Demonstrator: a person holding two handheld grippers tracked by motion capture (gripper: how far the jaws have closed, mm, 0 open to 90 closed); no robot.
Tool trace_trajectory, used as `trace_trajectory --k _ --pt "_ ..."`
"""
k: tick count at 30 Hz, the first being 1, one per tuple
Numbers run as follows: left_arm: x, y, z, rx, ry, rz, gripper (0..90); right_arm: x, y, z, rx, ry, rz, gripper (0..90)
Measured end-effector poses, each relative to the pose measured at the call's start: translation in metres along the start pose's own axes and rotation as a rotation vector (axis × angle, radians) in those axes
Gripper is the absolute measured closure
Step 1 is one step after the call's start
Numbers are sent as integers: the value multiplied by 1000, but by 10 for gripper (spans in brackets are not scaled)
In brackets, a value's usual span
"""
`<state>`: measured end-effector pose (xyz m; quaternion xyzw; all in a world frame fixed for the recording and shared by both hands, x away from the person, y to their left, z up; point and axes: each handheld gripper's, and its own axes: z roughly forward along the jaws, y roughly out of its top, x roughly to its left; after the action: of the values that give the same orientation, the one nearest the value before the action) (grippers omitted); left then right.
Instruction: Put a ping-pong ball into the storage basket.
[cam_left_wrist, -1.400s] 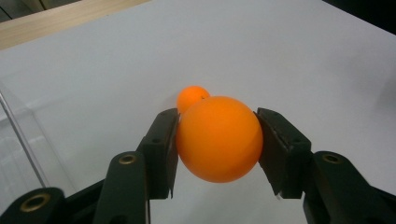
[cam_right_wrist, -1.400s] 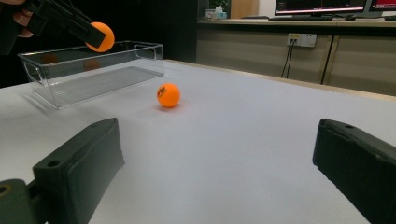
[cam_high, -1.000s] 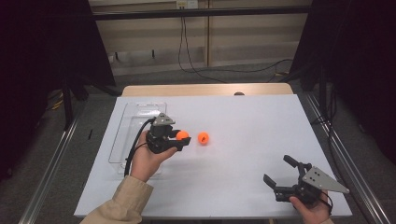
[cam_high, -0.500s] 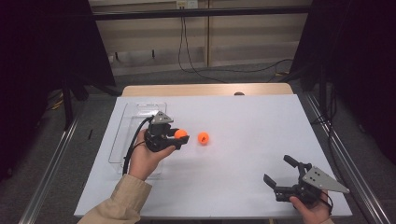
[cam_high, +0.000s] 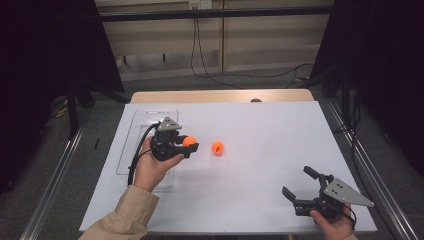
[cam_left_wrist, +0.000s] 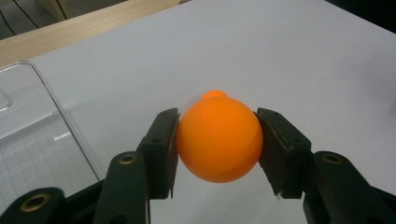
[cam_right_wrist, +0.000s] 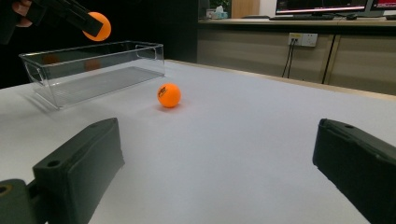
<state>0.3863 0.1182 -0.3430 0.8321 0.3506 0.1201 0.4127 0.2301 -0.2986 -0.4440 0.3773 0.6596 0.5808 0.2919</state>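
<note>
No text can be read anywhere in these views. The orange ball lying on the table (cam_right_wrist: 169, 95) carries a small dark printed mark on its upper side in the right gripper view, but it is too small and blurred to make out as letters or a brand. The monitors at the back of the room (cam_right_wrist: 322, 6) in that same view show lit screens whose contents are likewise too small to read. The orange ball held in the left gripper (cam_left_wrist: 219, 138) shows a plain surface with no print.
</note>
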Motion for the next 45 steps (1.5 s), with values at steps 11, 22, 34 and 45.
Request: trace_trajectory --k 11,22,34,45 --pt "3 0 -2 -2 11 -7 510 0 0 0 1 -3 0 10" --pt "9 -1 -5 -6 24 -12 509 0 0 0 -1 1 6 10" --pt "15 -2 -8 -10 39 -18 510 0 0 0 -2 1 5 10" --pt "20 -4 -11 -11 57 -29 510 0 0 0 -4 4 5 10"
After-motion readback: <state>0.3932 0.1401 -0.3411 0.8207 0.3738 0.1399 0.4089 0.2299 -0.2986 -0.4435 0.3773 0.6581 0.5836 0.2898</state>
